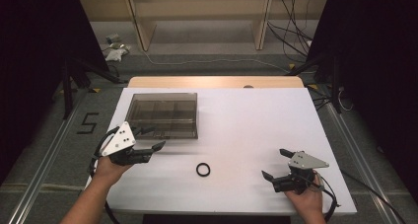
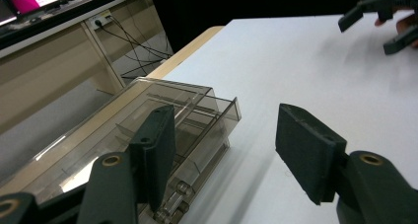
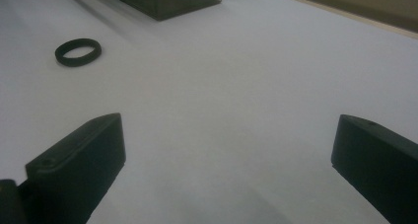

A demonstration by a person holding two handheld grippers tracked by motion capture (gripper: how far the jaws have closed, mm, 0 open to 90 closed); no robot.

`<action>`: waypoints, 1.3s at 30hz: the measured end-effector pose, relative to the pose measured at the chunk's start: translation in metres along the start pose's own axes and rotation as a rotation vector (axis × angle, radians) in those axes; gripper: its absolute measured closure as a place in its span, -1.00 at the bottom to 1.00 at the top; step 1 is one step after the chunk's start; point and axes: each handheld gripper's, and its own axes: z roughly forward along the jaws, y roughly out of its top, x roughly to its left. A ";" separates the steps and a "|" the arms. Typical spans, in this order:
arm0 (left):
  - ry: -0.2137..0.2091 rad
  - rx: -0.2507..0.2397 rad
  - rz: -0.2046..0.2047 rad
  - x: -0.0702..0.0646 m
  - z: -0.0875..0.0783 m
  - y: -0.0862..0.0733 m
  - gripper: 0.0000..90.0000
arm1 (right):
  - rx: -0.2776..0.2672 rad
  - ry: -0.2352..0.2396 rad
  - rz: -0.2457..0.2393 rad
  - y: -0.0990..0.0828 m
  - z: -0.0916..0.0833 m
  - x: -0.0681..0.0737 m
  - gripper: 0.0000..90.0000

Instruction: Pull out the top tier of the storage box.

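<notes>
A black rubber ring (image 1: 197, 169) lies flat on the white table (image 1: 246, 120), near the front middle. The same ring (image 3: 79, 59) appears at upper left in the right gripper view. At the back left stands a smoky clear compartment box (image 1: 162, 115) with its lid down. My left gripper (image 1: 150, 137) hovers at the box's near left corner, jaws open and empty. Its own view looks over the box (image 2: 197, 100) past the left gripper (image 2: 224, 120). My right gripper (image 1: 275, 164) rests open at the front right with nothing between its jaws (image 3: 229, 123), to the right of the ring.
A wooden strip (image 1: 217, 82) runs along the table's far edge. Beyond it are shelf legs (image 1: 143, 26) and loose cables (image 1: 291, 36) on the floor. Dark stands (image 1: 74, 76) flank the table. The other hand's gripper (image 2: 379, 17) shows far off in the left gripper view.
</notes>
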 end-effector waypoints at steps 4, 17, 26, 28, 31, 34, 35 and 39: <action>-0.055 0.007 -0.139 0.013 -0.001 -0.001 -0.20 | 0.000 -0.002 -0.001 0.000 0.000 0.000 -0.97; -0.114 -0.037 -0.359 0.034 -0.003 -0.004 -0.22 | -0.003 -0.002 -0.004 0.000 0.000 0.000 -0.97; -0.200 -0.056 -0.482 0.050 -0.006 -0.008 -0.15 | -0.004 -0.002 -0.004 0.000 -0.001 0.000 -0.97; -0.205 -0.067 -0.489 0.052 -0.008 -0.007 -0.15 | -0.006 -0.003 -0.006 0.000 -0.001 0.000 -0.97; -0.207 -0.081 -0.480 0.052 -0.008 -0.006 -0.27 | -0.006 -0.003 -0.005 0.000 -0.001 0.000 -0.97; -0.232 -0.076 -0.470 0.056 -0.008 -0.003 -0.32 | -0.005 -0.003 -0.006 0.000 -0.001 0.000 -0.97; -0.232 -0.076 -0.470 0.056 -0.008 -0.003 -0.40 | -0.005 -0.003 -0.006 0.000 -0.001 0.000 -0.97; -0.297 -0.041 -0.487 0.062 -0.004 0.000 -0.57 | -0.005 -0.004 -0.006 0.000 -0.001 0.001 -0.97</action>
